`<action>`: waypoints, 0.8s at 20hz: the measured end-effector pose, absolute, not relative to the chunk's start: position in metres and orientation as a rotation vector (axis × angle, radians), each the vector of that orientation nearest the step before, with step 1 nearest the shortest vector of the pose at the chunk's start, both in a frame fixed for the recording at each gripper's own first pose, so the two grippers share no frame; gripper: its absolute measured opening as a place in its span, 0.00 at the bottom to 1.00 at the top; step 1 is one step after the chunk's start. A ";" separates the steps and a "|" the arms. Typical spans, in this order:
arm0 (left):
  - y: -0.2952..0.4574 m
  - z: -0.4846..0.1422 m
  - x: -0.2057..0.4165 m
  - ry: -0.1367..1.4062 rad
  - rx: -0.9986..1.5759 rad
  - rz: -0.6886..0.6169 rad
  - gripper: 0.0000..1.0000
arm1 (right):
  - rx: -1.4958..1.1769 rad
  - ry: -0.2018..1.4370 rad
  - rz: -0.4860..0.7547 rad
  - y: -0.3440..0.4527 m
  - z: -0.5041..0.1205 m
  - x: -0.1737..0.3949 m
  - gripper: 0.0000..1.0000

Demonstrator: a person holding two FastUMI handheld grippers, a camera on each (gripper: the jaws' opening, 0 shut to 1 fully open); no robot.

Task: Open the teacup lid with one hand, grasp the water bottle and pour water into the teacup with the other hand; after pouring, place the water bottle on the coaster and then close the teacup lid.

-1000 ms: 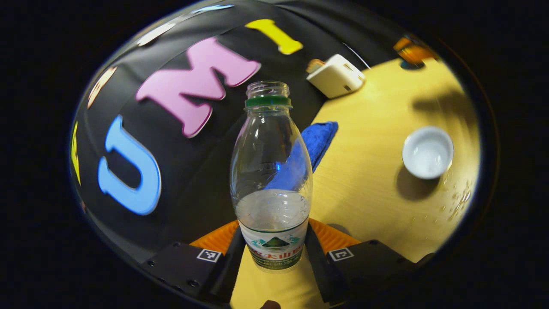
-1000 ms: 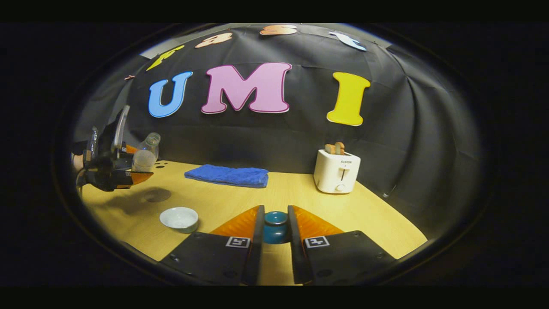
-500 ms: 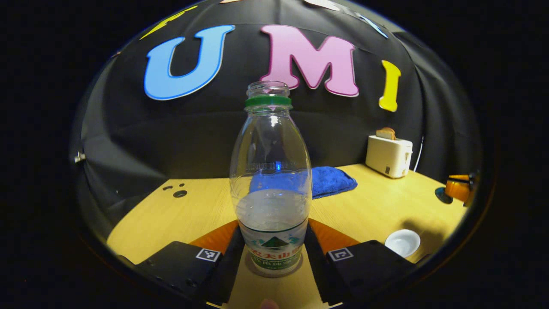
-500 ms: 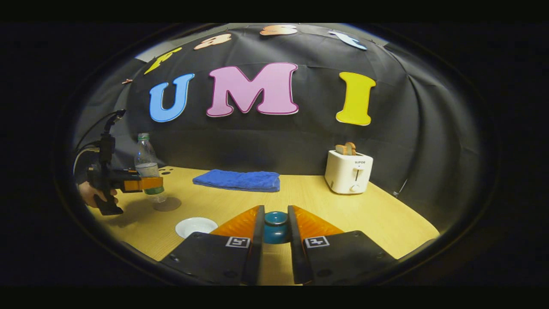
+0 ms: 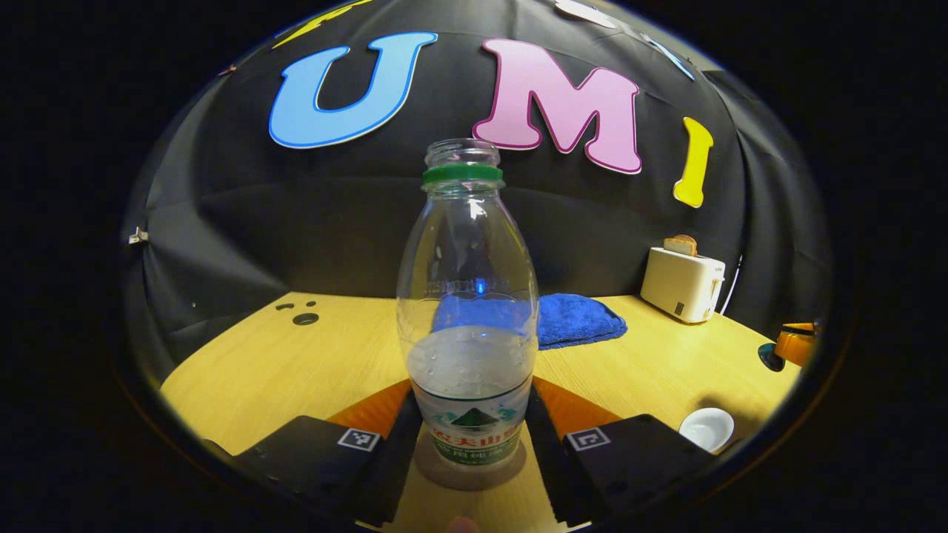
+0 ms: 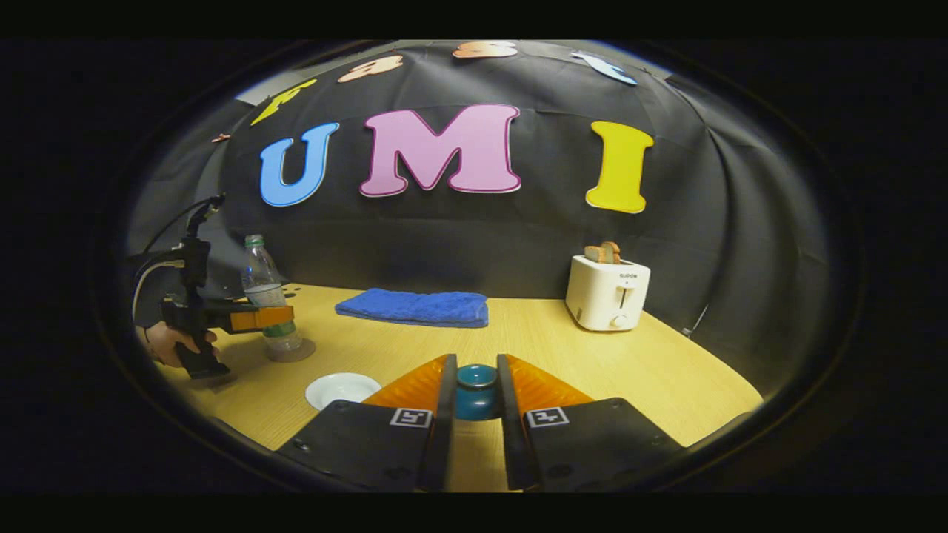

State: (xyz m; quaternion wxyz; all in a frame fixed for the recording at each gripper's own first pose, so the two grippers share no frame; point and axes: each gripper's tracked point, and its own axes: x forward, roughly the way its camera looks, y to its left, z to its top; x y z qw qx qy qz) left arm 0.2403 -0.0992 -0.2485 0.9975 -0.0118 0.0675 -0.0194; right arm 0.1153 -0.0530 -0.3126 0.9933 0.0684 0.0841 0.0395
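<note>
Water bottle point(image 5: 468, 311), upright at frame centre on the coaster point(image 5: 469, 474), clamped by left gripper point(image 5: 468, 451); right gripper point(image 6: 475, 403) clamped on the teal lid point(image 6: 475, 391), teacup point(image 6: 341, 388) open lower left: uneven release could topple the uncapped bottle, spilling onto the surface point(image 6: 592, 370).

We see open table point(image 6: 592, 370) between the towel point(image 6: 413, 307) and toaster point(image 6: 609, 293) at the back wall and our right gripper point(image 6: 474, 392) in front; to its left the cup point(image 6: 341, 388) stands uncovered, near the bottle point(image 6: 268, 300) on its coaster point(image 6: 292, 350)
</note>
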 end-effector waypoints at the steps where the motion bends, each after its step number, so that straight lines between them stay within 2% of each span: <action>1: -0.099 -0.249 0.242 0.135 -0.027 -0.034 0.76 | 0.139 0.167 0.079 -0.053 -0.312 0.116 0.31; 3: -0.098 -0.251 0.245 0.129 -0.035 -0.021 0.77 | 0.139 0.165 0.082 -0.051 -0.312 0.117 0.31; 4: -0.099 -0.253 0.246 0.130 -0.037 -0.019 0.77 | 0.138 0.168 0.086 -0.051 -0.313 0.117 0.36; 8: -0.099 -0.254 0.247 0.137 -0.035 -0.020 0.78 | 0.139 0.170 0.099 -0.046 -0.315 0.118 0.36; 9: -0.100 -0.255 0.245 0.140 -0.035 -0.024 0.78 | 0.142 0.169 0.102 -0.044 -0.314 0.118 0.31; 10: -0.100 -0.257 0.245 0.149 -0.040 -0.029 0.80 | 0.145 0.168 0.105 -0.043 -0.314 0.118 0.36; 11: -0.101 -0.260 0.245 0.157 -0.044 -0.029 0.81 | 0.146 0.167 0.107 -0.042 -0.314 0.118 0.31; 12: -0.101 -0.264 0.244 0.166 -0.046 -0.029 0.82 | 0.148 0.169 0.111 -0.040 -0.314 0.118 0.36; 14: -0.099 -0.264 0.242 0.169 -0.052 -0.024 0.87 | 0.154 0.170 0.121 -0.035 -0.314 0.117 0.36; 15: -0.098 -0.264 0.240 0.167 -0.053 -0.021 0.92 | 0.157 0.171 0.128 -0.031 -0.314 0.117 0.31; 16: -0.098 -0.264 0.238 0.167 -0.054 -0.020 0.93 | 0.157 0.170 0.135 -0.027 -0.315 0.117 0.36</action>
